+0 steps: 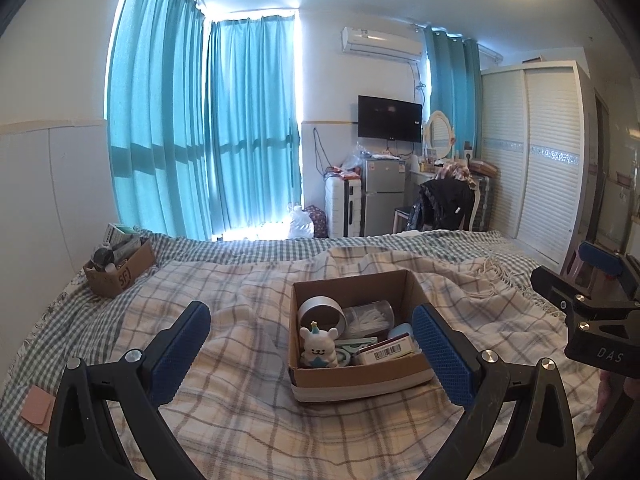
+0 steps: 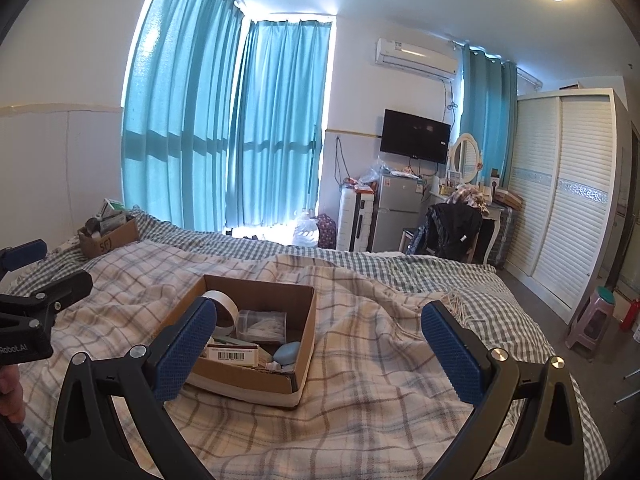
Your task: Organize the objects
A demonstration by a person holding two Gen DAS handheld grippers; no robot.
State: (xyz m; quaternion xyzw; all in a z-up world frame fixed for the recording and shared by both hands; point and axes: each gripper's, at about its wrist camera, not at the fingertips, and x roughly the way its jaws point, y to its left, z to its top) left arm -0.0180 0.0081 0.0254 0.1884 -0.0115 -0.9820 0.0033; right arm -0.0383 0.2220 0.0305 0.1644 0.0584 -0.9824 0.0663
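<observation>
An open cardboard box (image 1: pixel 360 376) sits on the plaid blanket in the middle of the bed; it also shows in the right wrist view (image 2: pixel 248 380). It holds a white bear figurine (image 1: pixel 318 346), a tape roll (image 1: pixel 322 312), a clear case of cotton swabs (image 1: pixel 370 318), a barcoded packet (image 2: pixel 232 354) and a pale blue object (image 2: pixel 287 352). My left gripper (image 1: pixel 312 352) is open and empty, just before the box. My right gripper (image 2: pixel 320 354) is open and empty, its left finger over the box's near left corner.
A second cardboard box (image 1: pixel 120 272) full of small items stands at the bed's far left. A pink tag (image 1: pixel 36 404) lies at the near left. Beyond the bed are teal curtains, a fridge (image 1: pixel 382 196), a chair, a wardrobe and a stool (image 2: pixel 592 320).
</observation>
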